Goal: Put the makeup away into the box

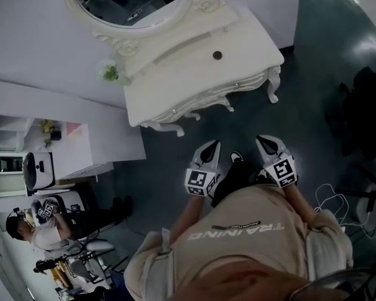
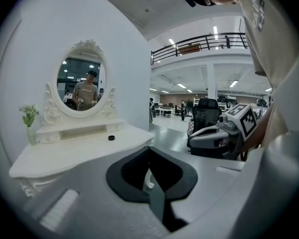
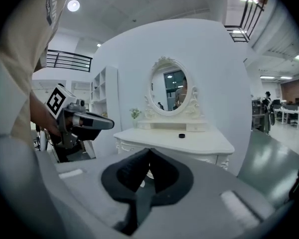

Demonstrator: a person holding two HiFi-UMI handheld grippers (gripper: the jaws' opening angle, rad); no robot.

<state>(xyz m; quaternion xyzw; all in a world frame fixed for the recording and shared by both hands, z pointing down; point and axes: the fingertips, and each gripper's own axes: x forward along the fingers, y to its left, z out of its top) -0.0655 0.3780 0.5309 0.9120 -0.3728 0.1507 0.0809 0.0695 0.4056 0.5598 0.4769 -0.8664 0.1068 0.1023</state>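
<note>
A small round black makeup item (image 1: 217, 55) lies alone on the white vanity table (image 1: 175, 86), below its oval mirror (image 1: 128, 2); it also shows as the black item (image 2: 111, 138) and the black item (image 3: 181, 135) in the gripper views. No box is in view. My left gripper (image 1: 211, 146) and right gripper (image 1: 267, 142) are held side by side over the dark floor, short of the table's front edge, both pointing toward it. The left gripper (image 2: 149, 151) has its jaws closed together with nothing between them, and so does the right gripper (image 3: 149, 151).
A small vase of green sprigs (image 1: 109, 72) stands at the table's left end. White shelving (image 1: 25, 155) lines the left wall, with another person (image 1: 41, 224) seated nearby. Cables (image 1: 338, 202) lie on the floor at right beside a dark chair (image 1: 363, 111).
</note>
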